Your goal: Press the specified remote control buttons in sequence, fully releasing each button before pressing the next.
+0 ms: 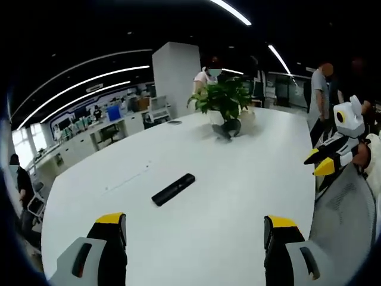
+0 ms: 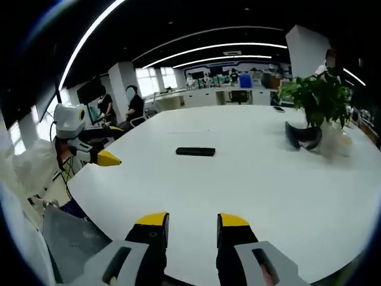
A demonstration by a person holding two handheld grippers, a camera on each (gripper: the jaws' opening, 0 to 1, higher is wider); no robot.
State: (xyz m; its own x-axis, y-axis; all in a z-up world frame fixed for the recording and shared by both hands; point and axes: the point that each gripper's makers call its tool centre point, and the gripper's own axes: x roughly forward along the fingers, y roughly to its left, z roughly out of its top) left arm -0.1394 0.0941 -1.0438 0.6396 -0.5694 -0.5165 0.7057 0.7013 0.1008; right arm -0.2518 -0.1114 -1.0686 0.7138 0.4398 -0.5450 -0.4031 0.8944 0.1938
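No text, label, brand, number or sign is legible; the slim black bar-shaped remote control (image 1: 173, 189) shows no readable markings.

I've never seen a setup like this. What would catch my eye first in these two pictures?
Probably the big white table with one black remote control lying alone near its middle, untouched. Beyond it, toward the far end, stands a leafy green potted plant. In the foreground, the left gripper rises with its yellow-tipped jaws spread wide, while the right gripper holds its jaws closer together, though apart; both hover short of the remote.
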